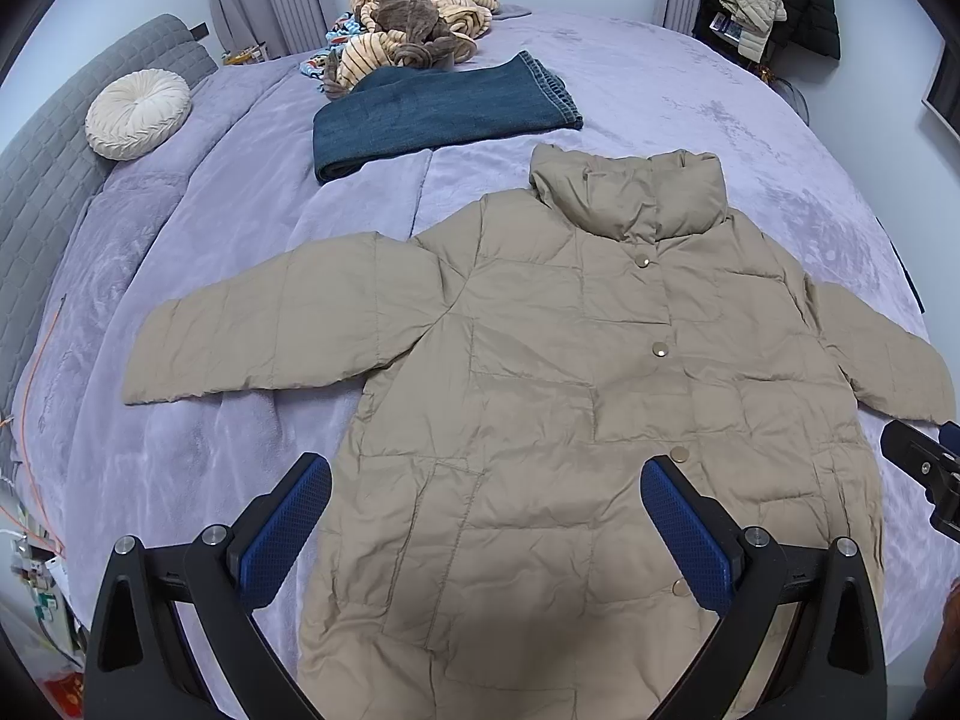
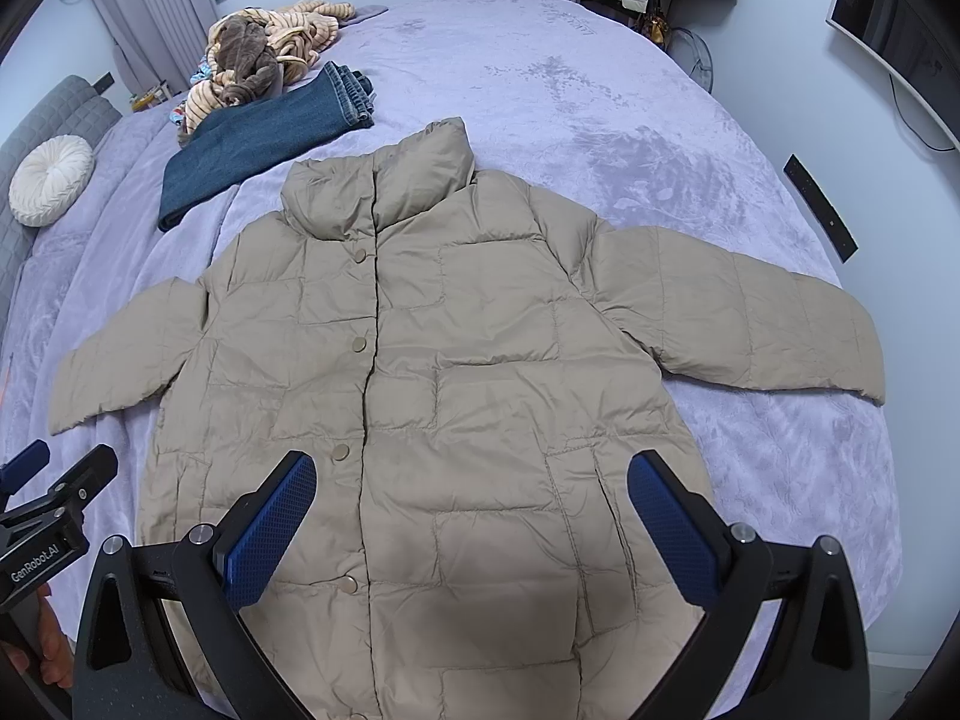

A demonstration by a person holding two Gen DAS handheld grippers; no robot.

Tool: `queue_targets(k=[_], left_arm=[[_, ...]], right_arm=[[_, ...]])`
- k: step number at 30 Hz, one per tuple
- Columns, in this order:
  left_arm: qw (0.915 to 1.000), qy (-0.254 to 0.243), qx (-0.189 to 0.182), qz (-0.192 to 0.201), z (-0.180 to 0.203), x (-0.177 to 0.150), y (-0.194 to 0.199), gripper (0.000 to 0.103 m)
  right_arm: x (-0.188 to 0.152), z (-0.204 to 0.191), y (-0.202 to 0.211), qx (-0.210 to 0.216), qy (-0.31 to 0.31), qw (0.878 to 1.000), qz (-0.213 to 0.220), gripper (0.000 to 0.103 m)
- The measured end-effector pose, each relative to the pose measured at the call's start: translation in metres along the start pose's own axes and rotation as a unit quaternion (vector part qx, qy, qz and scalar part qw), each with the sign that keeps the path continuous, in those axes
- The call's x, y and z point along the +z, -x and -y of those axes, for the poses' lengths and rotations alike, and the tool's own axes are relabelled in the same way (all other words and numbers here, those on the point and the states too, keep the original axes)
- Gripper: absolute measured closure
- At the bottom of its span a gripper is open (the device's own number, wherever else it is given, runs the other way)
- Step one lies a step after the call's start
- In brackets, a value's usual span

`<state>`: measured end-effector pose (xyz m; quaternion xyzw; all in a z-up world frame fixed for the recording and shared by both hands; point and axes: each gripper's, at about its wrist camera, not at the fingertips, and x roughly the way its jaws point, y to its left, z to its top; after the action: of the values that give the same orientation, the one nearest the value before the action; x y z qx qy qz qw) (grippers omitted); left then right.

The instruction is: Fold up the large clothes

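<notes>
A beige quilted puffer jacket lies flat and buttoned on the lilac bed cover, collar away from me, both sleeves spread out sideways. It also shows in the right wrist view. My left gripper is open and empty, hovering above the jacket's lower left part. My right gripper is open and empty, hovering above the jacket's lower right part. The right gripper shows at the right edge of the left wrist view. The left gripper shows at the left edge of the right wrist view.
Folded blue jeans lie beyond the jacket's collar. A heap of striped and brown clothes lies at the far side of the bed. A round white cushion leans on the grey headboard at left. Coats hang at far right.
</notes>
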<state>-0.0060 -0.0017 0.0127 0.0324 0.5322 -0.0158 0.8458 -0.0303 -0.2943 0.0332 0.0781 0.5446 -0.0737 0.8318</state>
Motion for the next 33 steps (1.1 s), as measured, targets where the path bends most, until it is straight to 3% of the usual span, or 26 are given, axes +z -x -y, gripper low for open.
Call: queue_targets(k=[33], left_arm=[[1.0000, 0.002, 0.002, -0.004, -0.0071, -0.0003, -0.0010, 0.000]], right_arm=[[0.0014, -0.0006, -0.0007, -0.003, 0.002, 1.000, -0.001, 0.000]])
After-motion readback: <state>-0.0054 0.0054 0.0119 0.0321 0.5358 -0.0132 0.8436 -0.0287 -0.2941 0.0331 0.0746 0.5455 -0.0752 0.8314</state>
